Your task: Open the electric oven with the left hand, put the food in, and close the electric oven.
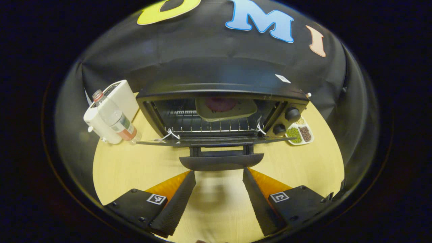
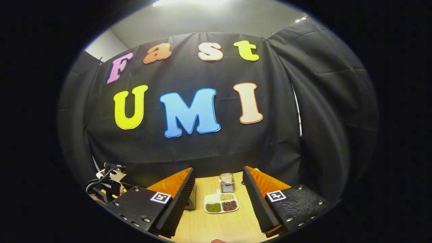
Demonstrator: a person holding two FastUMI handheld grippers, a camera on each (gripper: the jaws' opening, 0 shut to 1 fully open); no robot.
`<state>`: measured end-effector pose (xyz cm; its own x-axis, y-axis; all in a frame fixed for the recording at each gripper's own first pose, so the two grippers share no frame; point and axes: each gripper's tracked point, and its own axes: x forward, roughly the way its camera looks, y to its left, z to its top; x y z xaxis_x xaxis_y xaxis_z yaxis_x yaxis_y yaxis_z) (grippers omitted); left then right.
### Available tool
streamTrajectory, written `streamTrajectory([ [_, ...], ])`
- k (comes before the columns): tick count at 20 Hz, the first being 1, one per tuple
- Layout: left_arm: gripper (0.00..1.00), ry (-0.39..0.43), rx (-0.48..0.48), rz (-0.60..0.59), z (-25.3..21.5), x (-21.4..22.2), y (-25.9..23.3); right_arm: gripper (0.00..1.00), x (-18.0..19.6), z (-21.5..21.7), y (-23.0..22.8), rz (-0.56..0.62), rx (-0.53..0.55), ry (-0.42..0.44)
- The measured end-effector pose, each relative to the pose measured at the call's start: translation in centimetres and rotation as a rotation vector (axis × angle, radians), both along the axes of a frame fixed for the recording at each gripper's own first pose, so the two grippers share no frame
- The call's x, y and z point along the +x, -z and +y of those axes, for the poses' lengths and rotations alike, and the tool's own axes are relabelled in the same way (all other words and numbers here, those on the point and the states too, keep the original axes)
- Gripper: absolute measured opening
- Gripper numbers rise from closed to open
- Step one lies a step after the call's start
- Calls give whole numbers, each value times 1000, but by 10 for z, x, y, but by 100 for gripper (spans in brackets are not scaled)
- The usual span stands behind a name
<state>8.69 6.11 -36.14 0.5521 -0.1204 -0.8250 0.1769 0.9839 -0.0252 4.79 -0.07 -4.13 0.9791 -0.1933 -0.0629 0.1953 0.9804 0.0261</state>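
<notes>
The black electric oven (image 1: 222, 89) stands at the middle of the light wooden table (image 1: 135, 168) in the left gripper view. Its door (image 1: 216, 141) lies folded down flat, with the handle (image 1: 221, 161) pointing toward me. On the wire rack inside rests a pale plate (image 1: 243, 109) carrying a dark purple food (image 1: 220, 104). My left gripper (image 1: 219, 172) is open just in front of the handle, with nothing between its fingers. My right gripper (image 2: 218, 169) is also open and holds nothing; it is raised and faces the booth wall above the table's right side.
A white appliance (image 1: 121, 96) and a leaning plastic bottle (image 1: 116, 118) stand left of the oven. Two knobs (image 1: 292, 114) sit on the oven's right front. A divided dish of beans (image 2: 221, 202) and a small glass jar (image 2: 227, 182) are right of the oven.
</notes>
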Motion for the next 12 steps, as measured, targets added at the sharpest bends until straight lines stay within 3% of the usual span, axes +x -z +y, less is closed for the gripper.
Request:
streamTrajectory([
  [8,95,-1,0,-101,-2,15,-35,88,7,-2,9,28,-7,-1],
  [10,99,-3,-14,-156,-7,16,-56,88,11,3,8,26,-13,-14],
  [12,96,-13,-50,-245,-12,18,-89,88,13,8,2,18,-21,-30],
])
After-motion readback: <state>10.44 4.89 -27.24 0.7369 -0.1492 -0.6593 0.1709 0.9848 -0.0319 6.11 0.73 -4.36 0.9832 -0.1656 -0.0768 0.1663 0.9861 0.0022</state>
